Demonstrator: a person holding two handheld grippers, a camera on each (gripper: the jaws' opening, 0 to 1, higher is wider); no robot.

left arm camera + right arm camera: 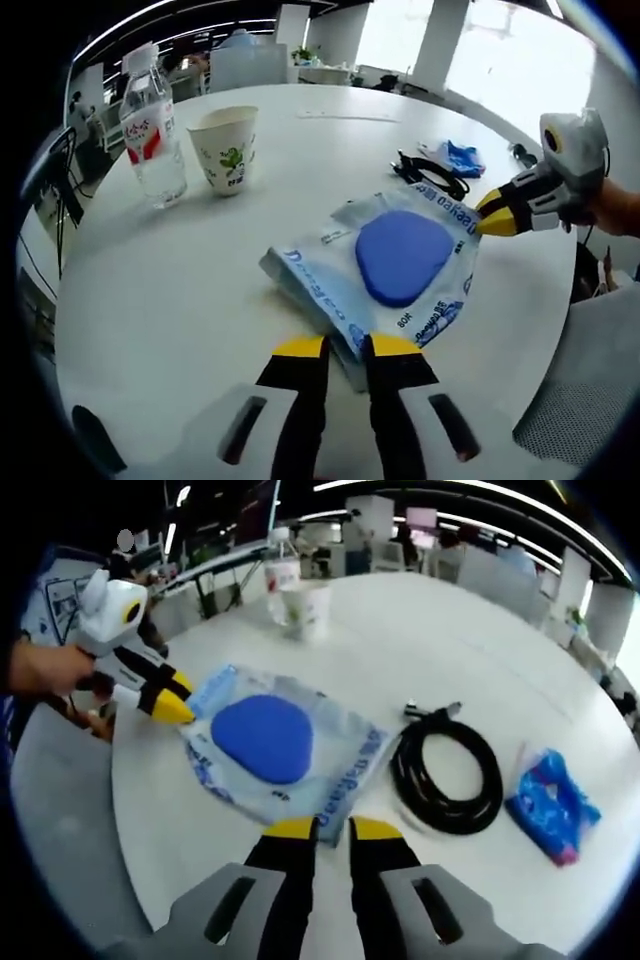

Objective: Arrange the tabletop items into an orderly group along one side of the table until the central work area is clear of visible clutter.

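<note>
A clear plastic pouch printed with blue lettering, with a rounded blue pad inside it (404,256) (263,738), lies flat on the round white table (180,290) (420,640), near the edge closest to both cameras. The left gripper (344,347) has its yellow-tipped fingers drawn close together with a narrow gap, right at one corner of the pouch; whether they pinch the plastic cannot be told. In the right gripper view this same gripper comes in from the left, held in a person's hand (45,668), its tips at the pouch's edge. The right gripper (333,829) also has its fingers nearly pressed together, tips at the near edge of the pouch, and its grip on the pouch cannot be told either; in the left gripper view it enters from the right with its tips touching the pouch's far corner. Just beside the pouch lies a coiled black cable (432,175) (447,771), and beyond the cable a crumpled blue plastic wrapper (458,158) (553,805). Well apart, toward the far side of the table, a white paper cup with a green leaf print (226,149) (305,610) stands upright beside a clear plastic water bottle with a red label (152,128) (281,568).
</note>
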